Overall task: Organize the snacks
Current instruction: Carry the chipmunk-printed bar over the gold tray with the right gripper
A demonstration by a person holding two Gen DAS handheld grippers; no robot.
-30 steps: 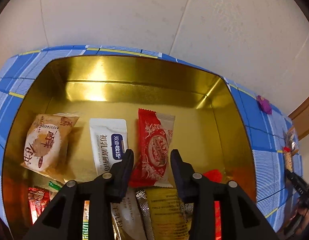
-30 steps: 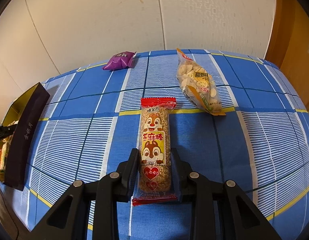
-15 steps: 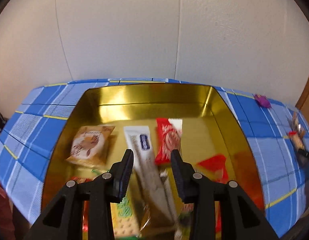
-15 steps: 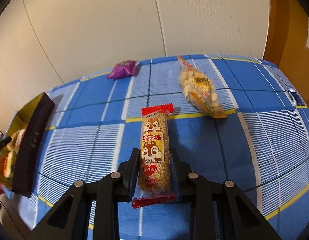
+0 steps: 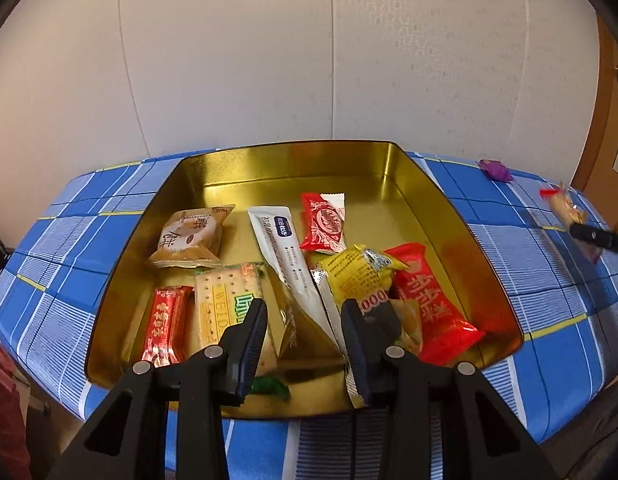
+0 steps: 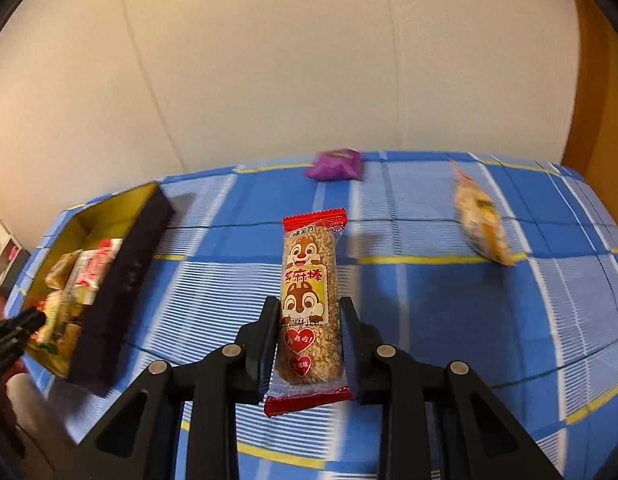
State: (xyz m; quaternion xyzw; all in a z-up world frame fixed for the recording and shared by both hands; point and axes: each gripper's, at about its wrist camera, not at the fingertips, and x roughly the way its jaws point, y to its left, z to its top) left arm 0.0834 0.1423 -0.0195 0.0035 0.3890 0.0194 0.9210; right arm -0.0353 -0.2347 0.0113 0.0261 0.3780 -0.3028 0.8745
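Note:
My right gripper [image 6: 309, 312] is shut on a sesame bar [image 6: 309, 292] in a clear wrapper with red ends and a squirrel picture, held above the blue checked tablecloth [image 6: 429, 320]. A gold tin [image 5: 449, 220] holds several wrapped snacks. It also shows at the left of the right wrist view [image 6: 121, 280], with a dark outer wall. My left gripper [image 5: 303, 320] is open and empty above the tin's near end, over a white sachet [image 5: 285, 256] and a yellow packet [image 5: 357, 276].
A purple candy [image 6: 335, 164] lies at the far edge of the cloth and a bag of pale nuts [image 6: 481, 220] at the right. Both show small at the right of the left wrist view, the candy [image 5: 495, 170] and the bag [image 5: 565, 208]. A wall stands behind the table.
My right gripper has lifted the sesame bar off the cloth and swung left toward the tin. My left gripper has pulled back and up out of the tin, still open.

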